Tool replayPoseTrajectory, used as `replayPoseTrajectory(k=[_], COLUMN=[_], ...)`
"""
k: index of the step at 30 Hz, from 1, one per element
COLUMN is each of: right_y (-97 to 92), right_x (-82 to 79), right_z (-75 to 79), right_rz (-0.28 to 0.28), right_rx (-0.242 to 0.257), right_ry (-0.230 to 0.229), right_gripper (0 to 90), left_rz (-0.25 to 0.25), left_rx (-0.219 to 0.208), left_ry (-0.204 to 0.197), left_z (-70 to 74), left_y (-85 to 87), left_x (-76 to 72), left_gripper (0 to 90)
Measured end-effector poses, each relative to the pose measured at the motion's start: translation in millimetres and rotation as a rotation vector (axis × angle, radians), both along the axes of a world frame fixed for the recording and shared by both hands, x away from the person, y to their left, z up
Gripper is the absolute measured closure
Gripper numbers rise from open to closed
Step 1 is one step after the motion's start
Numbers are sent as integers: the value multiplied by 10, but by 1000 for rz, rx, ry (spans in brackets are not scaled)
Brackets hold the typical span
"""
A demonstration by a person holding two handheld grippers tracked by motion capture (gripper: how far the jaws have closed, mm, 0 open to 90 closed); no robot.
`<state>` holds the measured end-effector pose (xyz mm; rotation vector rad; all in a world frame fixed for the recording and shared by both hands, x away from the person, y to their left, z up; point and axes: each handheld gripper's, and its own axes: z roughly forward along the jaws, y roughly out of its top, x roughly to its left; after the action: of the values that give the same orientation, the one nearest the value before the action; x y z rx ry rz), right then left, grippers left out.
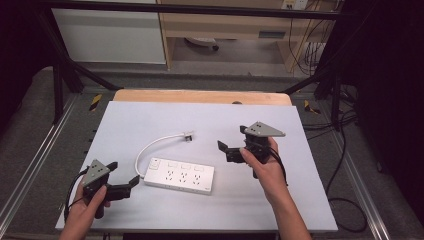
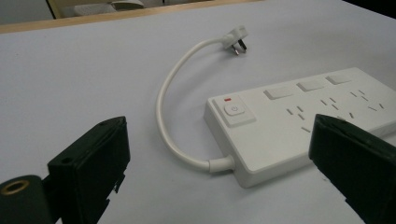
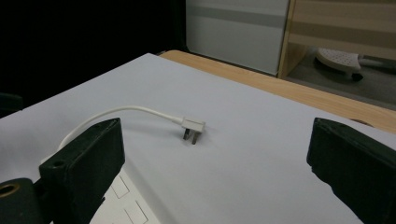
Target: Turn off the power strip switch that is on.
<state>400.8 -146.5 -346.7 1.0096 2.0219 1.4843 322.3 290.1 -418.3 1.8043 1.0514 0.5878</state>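
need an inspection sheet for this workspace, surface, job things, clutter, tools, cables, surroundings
surface: pale sheet lying over a wooden table, flat, no spills seen.
job's things: white power strip lying flat near the front, sockets up, nothing plugged in; its plug lies loose on the sheet.
clutter: nothing seen on the sheet.
tools: left tool open, just left of the power strip, holding nothing; right tool open, right of the plug, holding nothing.
cables: short white cord curves from the strip's left end to the plug; black cables trail on the floor at right.
surroundings: black frame bars, wooden shelving behind.
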Motion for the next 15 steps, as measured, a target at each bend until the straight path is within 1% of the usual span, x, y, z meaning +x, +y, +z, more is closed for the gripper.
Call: replayPoseTrajectory(k=[3, 6, 9, 13, 15], right_y=[-109, -229, -334, -473, -552], right_x=[-20, -36, -47, -76, -107], right_z=[20, 23, 2, -2, 8], right_rz=[-21, -42, -55, -86, -99], right_rx=[8, 21, 22, 17, 23], right_ry=[-8, -5, 6, -1, -4], right_gripper=[40, 46, 46, 57, 64], left_rz=[1, 1, 0, 0, 1], left_rx=[1, 0, -1, -2, -4], left_ry=[0, -2, -1, -3, -3], left_z=[0, 3, 3, 6, 5], left_y=[0, 0, -1, 0, 0], left_x=[0, -5, -4, -8, -6], left_gripper=[52, 51, 51, 52, 52])
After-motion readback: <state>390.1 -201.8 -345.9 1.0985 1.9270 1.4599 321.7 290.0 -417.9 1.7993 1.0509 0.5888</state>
